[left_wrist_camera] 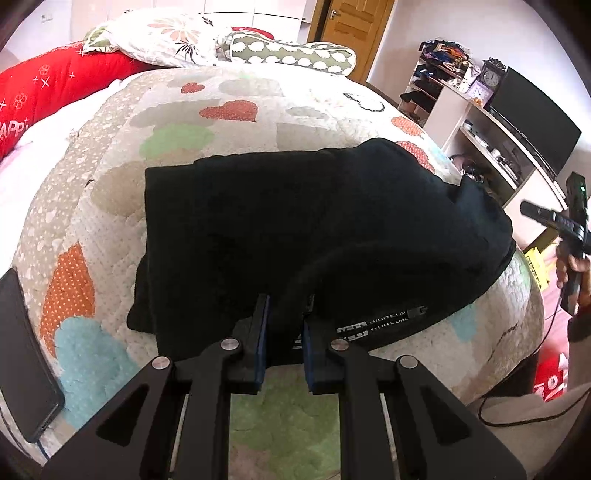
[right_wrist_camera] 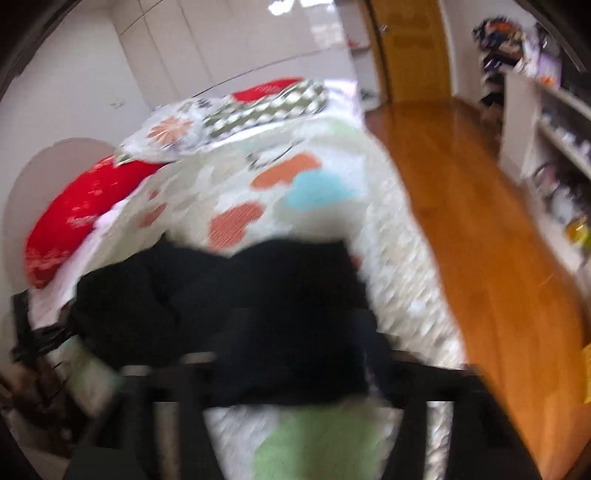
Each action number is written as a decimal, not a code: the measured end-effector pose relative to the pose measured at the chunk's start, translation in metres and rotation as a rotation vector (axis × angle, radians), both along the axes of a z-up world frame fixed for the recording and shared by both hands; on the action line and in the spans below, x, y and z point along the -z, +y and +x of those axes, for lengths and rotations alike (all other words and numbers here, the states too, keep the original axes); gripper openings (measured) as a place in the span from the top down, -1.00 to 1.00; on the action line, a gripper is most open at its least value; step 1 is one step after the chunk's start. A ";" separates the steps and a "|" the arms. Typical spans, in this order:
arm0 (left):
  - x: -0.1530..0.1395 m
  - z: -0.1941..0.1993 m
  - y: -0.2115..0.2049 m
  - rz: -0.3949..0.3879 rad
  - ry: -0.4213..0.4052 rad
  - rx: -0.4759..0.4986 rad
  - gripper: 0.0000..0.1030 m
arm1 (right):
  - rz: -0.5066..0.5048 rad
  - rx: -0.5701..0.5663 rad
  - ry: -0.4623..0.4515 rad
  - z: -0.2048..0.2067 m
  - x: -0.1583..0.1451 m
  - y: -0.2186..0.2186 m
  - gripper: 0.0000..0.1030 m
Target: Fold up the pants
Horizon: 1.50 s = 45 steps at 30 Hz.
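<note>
**A:** Black fabric, one item: pants [left_wrist_camera: 317,236], lying folded into a thick bundle on the patterned quilt [left_wrist_camera: 155,122] near the foot of the bed. Where is the left gripper [left_wrist_camera: 284,317] sitting?

**B:** It is resting at the near edge of the bundle, jaws drawn nearly closed and pinching a ridge of the dark cloth beside the printed white label [left_wrist_camera: 373,325]. It is holding that edge down, as far as I can judge.

**A:** And the right gripper [left_wrist_camera: 554,221]?

**B:** It is hanging off the right side of the bed in a hand [left_wrist_camera: 570,273], well apart from the pants. Its own view is blurring badly, but the jaws are standing wide there and nothing is lying between them.

**A:** Other entries?

**B:** Dark phone [left_wrist_camera: 26,354] lying near the quilt's left edge; red cushion [left_wrist_camera: 55,99] and floral pillow [left_wrist_camera: 166,35] at the head end.

**A:** Handling note for the step in hand?

**B:** The fold is looking nearly done but lumpy on the right. I would be keeping the left pinch steady as an anchor, bringing the right jaws in low over the raised right-hand part, and pressing or tugging it flat toward the anchor, so the layers are squaring up rather than sliding off the bed's edge.
</note>
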<state>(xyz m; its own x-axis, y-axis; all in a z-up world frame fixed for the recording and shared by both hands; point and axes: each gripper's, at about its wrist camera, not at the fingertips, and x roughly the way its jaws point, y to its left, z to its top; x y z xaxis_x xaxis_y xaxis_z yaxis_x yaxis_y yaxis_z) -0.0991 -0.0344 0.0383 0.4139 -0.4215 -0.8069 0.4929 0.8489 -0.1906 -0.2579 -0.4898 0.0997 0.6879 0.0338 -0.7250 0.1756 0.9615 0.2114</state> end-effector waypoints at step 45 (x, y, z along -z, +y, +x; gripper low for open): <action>-0.048 -0.023 0.059 -0.063 -0.079 -0.145 -0.30 | 0.028 -0.514 0.037 0.209 0.034 0.183 0.93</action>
<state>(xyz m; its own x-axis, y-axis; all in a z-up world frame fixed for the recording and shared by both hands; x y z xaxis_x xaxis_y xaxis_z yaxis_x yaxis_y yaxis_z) -0.1216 0.0241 0.0860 0.5353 -0.4018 -0.7430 0.3818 0.8997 -0.2116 -0.0493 -0.3069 0.0655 0.5511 0.3805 -0.7427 -0.3104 0.9196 0.2408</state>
